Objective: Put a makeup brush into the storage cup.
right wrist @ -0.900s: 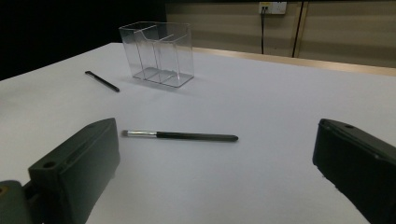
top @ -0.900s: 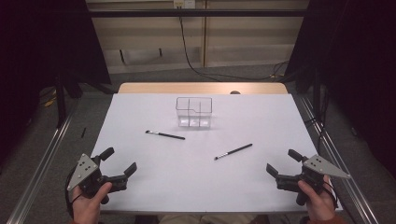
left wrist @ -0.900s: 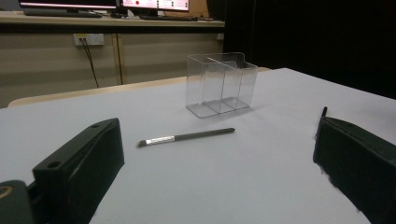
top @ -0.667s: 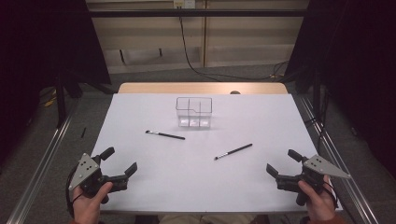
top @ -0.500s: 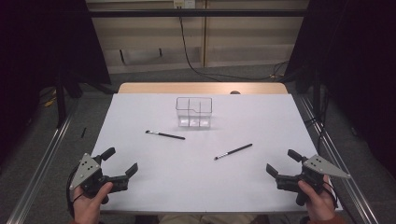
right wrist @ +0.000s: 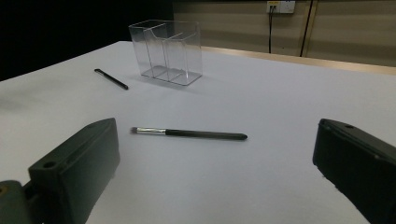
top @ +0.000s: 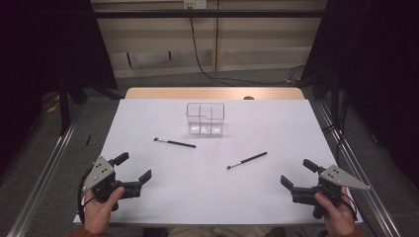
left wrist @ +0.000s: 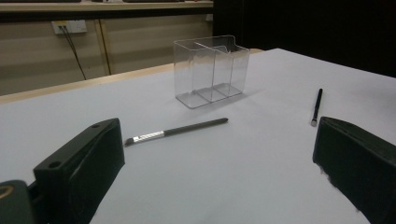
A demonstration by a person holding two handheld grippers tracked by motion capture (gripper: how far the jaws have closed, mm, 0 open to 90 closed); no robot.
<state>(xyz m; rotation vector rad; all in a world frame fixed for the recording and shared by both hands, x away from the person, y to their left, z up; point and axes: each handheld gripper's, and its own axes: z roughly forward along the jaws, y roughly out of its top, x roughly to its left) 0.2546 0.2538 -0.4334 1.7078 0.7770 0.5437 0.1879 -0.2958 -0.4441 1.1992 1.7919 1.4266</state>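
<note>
Nothing had been started, by the look of it. Left gripper [top: 132, 168] sat at 7 o'clock on the bench [top: 148, 123], jaws spread wide, nothing between them. Right gripper [top: 298, 174] sat at 5 o'clock, likewise released and empty. Clear three-compartment organizer [top: 205, 119] stood upright toward 12 o'clock, all compartments empty. One makeup brush [top: 174, 143] lay flat at roughly 10 o'clock of centre, the other makeup brush [top: 247, 160] at about 4 o'clock, both well apart from the organizer. Probable goal: brushes into the organizer; both left to do.
</note>
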